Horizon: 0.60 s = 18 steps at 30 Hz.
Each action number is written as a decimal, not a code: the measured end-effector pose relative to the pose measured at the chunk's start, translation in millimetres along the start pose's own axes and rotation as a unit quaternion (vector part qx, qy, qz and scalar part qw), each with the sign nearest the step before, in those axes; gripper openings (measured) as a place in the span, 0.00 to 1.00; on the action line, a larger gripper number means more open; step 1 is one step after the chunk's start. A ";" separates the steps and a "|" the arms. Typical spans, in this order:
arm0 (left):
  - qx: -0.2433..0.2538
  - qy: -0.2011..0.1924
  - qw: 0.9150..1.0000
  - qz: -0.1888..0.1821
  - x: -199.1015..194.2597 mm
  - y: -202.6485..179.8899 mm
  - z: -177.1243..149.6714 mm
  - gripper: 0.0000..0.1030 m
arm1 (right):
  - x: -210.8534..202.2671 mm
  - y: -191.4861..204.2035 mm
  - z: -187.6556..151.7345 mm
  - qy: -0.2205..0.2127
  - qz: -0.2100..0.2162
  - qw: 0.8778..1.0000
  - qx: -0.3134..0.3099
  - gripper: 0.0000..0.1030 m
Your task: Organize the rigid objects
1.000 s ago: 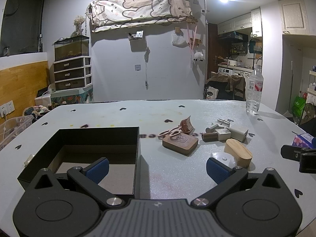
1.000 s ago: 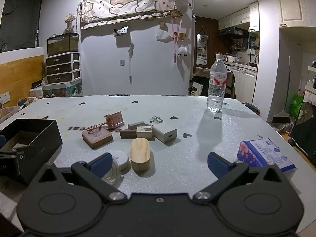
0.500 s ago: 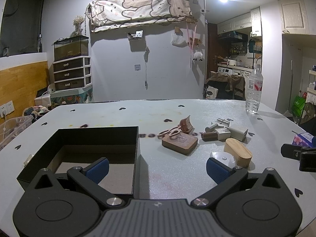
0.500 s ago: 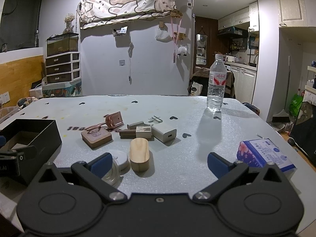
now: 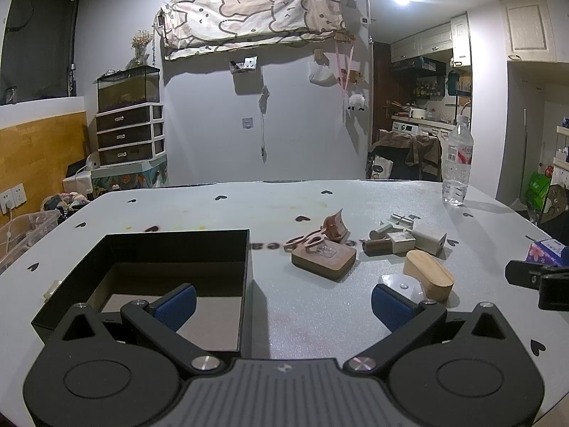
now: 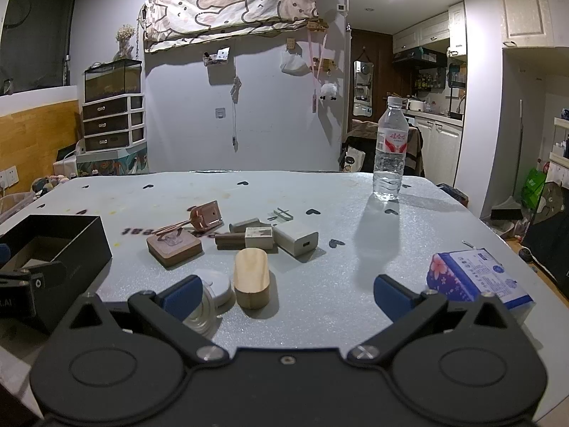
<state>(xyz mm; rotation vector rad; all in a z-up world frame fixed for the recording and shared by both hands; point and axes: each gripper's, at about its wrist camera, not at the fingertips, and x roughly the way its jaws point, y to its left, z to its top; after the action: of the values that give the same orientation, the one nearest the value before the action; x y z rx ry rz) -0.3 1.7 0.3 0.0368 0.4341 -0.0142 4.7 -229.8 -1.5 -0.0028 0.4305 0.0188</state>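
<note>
A pale table (image 6: 341, 213) with heart marks carries a black box (image 5: 177, 249), a water bottle (image 6: 390, 149), a tissue pack (image 6: 476, 277), a wooden block (image 6: 250, 277), a charger (image 6: 295, 239), and perhaps a hook plate (image 6: 174, 247).

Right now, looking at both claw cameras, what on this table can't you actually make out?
- Black box, left wrist view: the left claw covers its near floor; in the right wrist view its inside is mostly hidden by its wall.
- White round disc, right wrist view: partly behind the right claw's left finger.
- Printed lettering on the table: blurred, partly under the wooden block.
- Tissue pack, left wrist view: cut off by the other claw.
</note>
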 end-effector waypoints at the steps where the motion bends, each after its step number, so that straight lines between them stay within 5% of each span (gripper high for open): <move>1: 0.000 0.000 1.000 0.000 -0.5 0.0 0.0 1.00 | -0.1 -0.2 0.0 0.000 0.000 1.000 0.000 1.00; 18: -0.011 -0.002 1.000 0.018 1.0 15.8 0.5 1.00 | 23.4 -2.6 -0.3 0.004 0.016 0.999 0.048 1.00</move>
<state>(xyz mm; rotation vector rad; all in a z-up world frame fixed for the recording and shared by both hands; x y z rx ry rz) 1.1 17.4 0.9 0.0220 0.4297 0.0263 25.8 -232.0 -11.5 0.0988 0.4389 0.0288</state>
